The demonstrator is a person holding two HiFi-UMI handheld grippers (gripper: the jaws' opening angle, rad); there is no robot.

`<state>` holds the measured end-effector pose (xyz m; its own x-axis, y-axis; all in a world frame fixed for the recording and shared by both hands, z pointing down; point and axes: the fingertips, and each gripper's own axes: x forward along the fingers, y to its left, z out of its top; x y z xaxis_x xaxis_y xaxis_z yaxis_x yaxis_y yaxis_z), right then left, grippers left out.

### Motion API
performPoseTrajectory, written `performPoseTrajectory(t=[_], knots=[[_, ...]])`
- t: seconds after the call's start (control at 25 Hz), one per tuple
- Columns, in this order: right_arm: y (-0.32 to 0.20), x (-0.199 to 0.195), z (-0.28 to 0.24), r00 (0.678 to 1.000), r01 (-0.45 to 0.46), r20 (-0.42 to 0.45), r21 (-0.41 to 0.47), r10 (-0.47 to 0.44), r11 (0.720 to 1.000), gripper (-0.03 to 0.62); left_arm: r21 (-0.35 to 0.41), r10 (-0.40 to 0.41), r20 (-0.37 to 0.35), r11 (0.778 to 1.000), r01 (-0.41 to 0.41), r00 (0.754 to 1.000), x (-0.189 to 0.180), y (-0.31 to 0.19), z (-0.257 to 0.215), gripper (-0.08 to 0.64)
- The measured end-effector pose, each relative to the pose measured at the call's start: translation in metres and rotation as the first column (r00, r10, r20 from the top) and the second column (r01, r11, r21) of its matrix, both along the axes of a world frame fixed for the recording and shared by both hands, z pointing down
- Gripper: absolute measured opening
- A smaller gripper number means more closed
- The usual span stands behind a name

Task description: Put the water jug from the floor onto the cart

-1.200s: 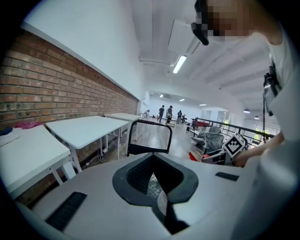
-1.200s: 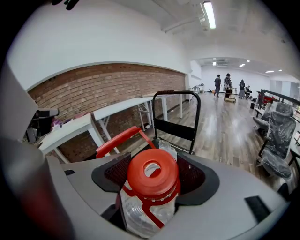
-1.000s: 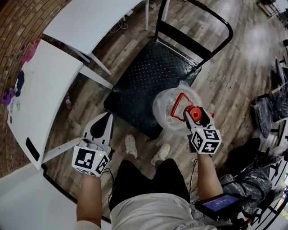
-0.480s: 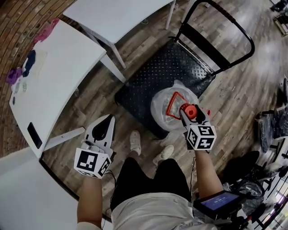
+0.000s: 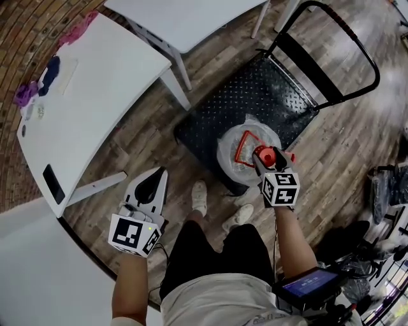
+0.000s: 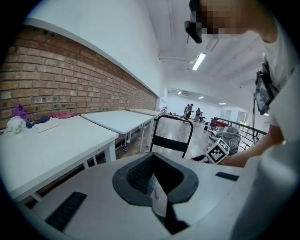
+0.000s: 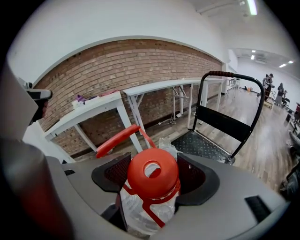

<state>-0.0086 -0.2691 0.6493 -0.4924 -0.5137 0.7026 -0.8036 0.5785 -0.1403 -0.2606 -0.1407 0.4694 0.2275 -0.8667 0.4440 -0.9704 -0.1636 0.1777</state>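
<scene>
The right gripper [image 5: 268,156] has its fingers clamped round the neck of the jug [image 5: 241,151], which is off the floor, over the near corner of the cart [image 5: 274,89]. I cannot tell whether it rests on the deck yet. Setting it down and letting go likely remain. The left gripper [image 5: 157,177] has its fingers together, empty.

The cart [image 5: 268,89] stands before you on the floor, its deck toward your feet and its handle [image 5: 331,38] at the far side. The water jug [image 5: 245,148] is over the near corner of the deck; whether it rests there you cannot tell. The neck of the jug sits between the jaws of your right gripper [image 5: 268,156]. Your left gripper [image 5: 156,177] is well apart to the left, over the floor beside your left shoe [image 5: 199,194]. Left of the cart stands a table [image 5: 95,102], and behind it a second table [image 5: 185,19] — small things [image 5: 38,83] lie along the far left edge of the first.
</scene>
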Motion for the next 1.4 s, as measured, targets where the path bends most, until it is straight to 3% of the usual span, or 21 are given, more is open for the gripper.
performPoseTrajectory(t=[0.56,0.8,1.16,1.4], knots=[[0.006,-0.037,0.026,0.996,0.07,-0.062,-0.031,-0.072,0.997,0.314,-0.006,-0.018,-0.037,1.0,0.018,0.999,-0.016,0.003,0.008,0.0],[0.024,-0.041,0.023,0.994,0.089,-0.068,-0.031,-0.091,0.996,0.316,-0.002,0.032,-0.07,0.999,-0.032,0.997,-0.008,0.002,0.008,0.001],[0.013,-0.048,-0.088,0.997,0.021,0.071,0.127,-0.03,0.992,0.316,0.055,0.135,-0.086,0.99,-0.131,0.987,-0.001,-0.009,-0.013,0.0],[0.032,-0.031,-0.2,0.978,-0.103,0.204,0.276,0.046,0.956,0.313,0.121,0.215,-0.107,0.972,-0.202,0.971,0.007,-0.025,-0.05,0.0]])
